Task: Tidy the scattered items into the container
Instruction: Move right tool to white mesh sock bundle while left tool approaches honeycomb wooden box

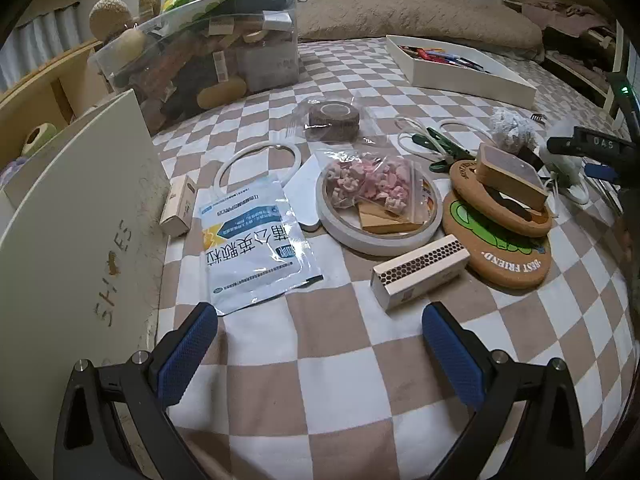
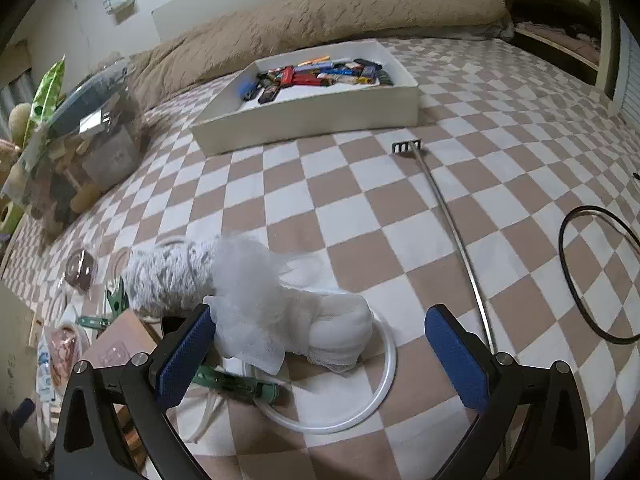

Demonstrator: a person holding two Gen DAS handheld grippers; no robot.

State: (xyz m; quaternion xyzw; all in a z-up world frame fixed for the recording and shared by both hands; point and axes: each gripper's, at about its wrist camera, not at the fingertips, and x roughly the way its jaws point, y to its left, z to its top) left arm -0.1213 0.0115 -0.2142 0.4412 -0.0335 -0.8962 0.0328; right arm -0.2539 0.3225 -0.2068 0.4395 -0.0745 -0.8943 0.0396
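Both jaws wide open, empty. My right gripper (image 2: 320,344) is over the white gauze bundle (image 2: 304,328) on the bed, container (image 2: 320,116) beyond. Soft, light, squashy: I'd pinch its thick middle, not loose mesh.

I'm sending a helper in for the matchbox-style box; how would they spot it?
On the checkered bedspread, find the round cork coaster with the green drawing. The small box lies just left of it, directly ahead of the open left gripper. It alone has a dotted striking strip along its side.
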